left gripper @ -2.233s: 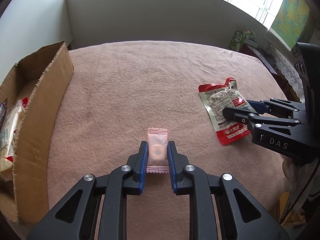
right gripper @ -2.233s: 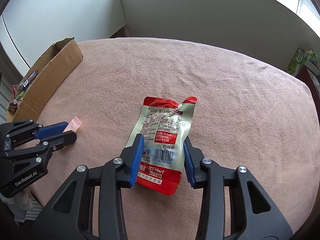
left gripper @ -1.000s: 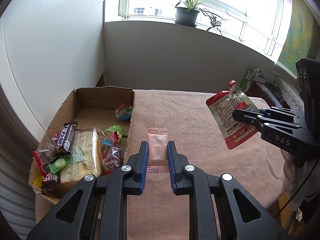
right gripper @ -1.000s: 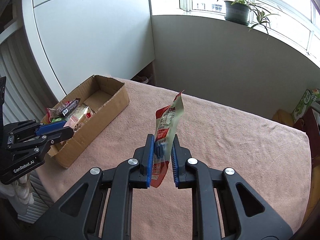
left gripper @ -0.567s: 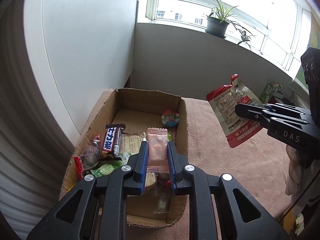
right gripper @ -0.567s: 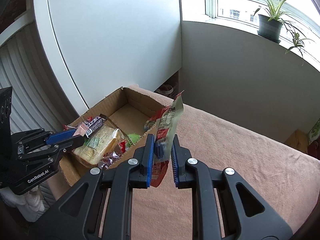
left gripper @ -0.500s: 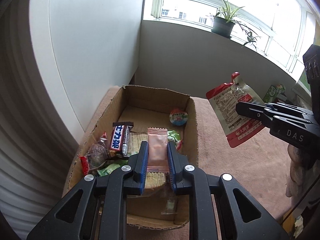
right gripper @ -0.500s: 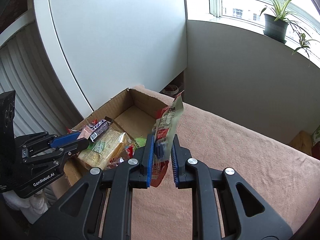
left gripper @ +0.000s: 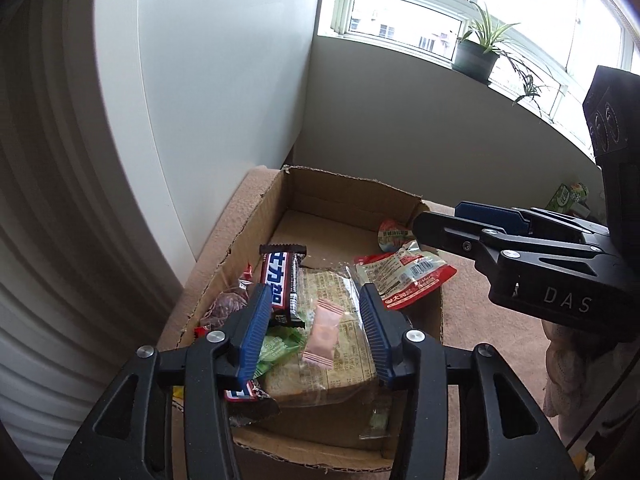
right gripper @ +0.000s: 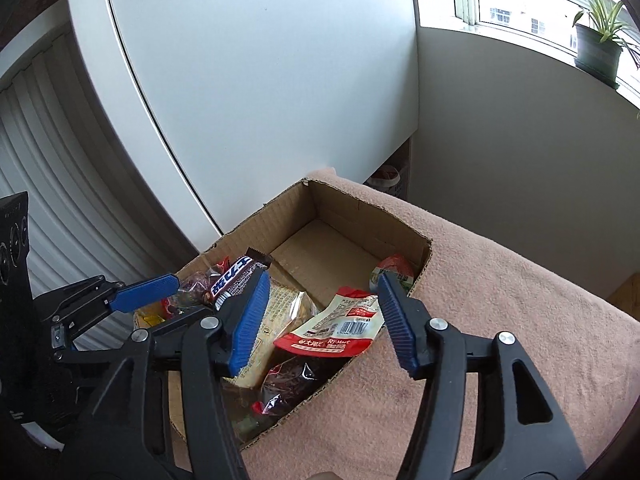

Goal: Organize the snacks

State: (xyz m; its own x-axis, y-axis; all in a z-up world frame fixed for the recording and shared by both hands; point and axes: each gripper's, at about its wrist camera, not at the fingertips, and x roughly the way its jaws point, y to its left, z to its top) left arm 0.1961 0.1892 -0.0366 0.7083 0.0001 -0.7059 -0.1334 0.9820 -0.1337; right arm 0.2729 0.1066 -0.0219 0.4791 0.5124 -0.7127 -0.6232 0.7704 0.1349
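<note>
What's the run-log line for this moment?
left gripper: open | right gripper: open | pink candy packet, red-and-white snack pouch: in cardboard box

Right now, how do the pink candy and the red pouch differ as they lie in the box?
The pink candy is small and plain; the red pouch is larger, with printed text and a barcode. The candy lies on the bread pack, between the left gripper's open jaws; the pouch lies at the box's right wall. Both are released: both grippers' jaws have just been opening.

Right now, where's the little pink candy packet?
In the left wrist view, the pink candy packet lies inside the cardboard box, on the clear-wrapped bread, beside the dark chocolate bar, free of the left gripper.
</note>
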